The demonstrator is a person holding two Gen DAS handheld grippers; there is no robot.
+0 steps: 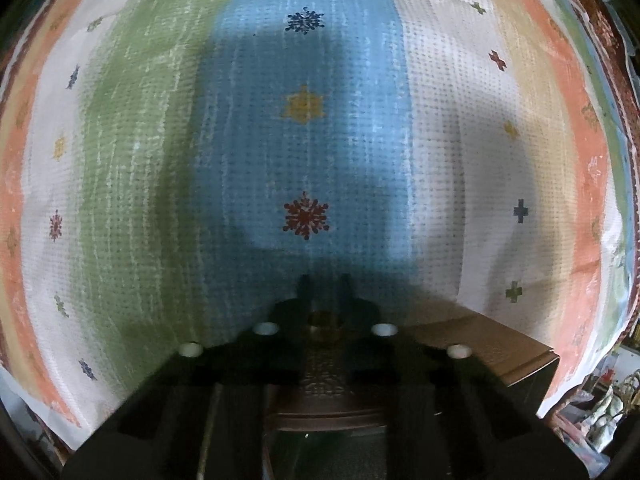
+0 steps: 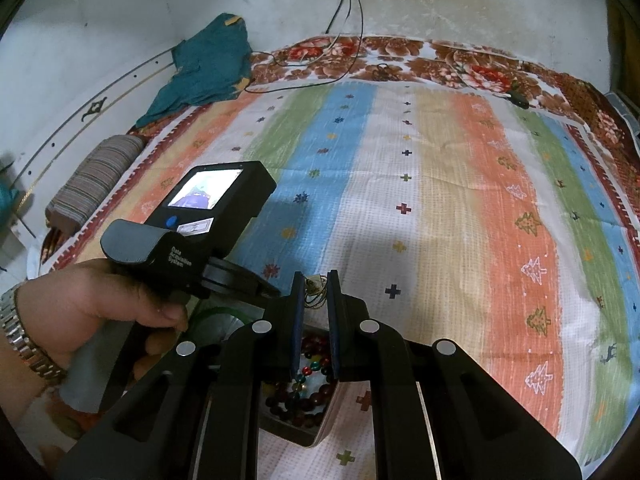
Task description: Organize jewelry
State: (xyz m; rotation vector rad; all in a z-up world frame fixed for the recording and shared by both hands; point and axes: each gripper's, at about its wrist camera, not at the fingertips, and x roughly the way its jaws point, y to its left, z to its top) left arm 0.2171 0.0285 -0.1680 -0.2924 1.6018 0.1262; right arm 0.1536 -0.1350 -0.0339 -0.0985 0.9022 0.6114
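In the left wrist view my left gripper (image 1: 326,282) points straight down at the striped cloth (image 1: 304,140). Its jaws are shut on a brown embossed piece (image 1: 324,384) with a golden ring-like top (image 1: 324,322); what it is I cannot tell. A brown box (image 1: 500,344) lies just to its right. In the right wrist view my right gripper (image 2: 314,284) is shut on a small piece of jewelry (image 2: 313,285) with thin threads hanging from it. Directly below it, an open box of dark beads (image 2: 300,392) rests on the cloth. A hand (image 2: 100,304) holds the left gripper's body (image 2: 188,256) to the left.
A green round thing (image 2: 216,314) lies by the hand. A striped bolster (image 2: 96,184) and teal cloth (image 2: 208,64) sit at the far left, and cables (image 2: 344,40) run along the far edge. The cloth's edge (image 1: 568,360) drops off at the lower right.
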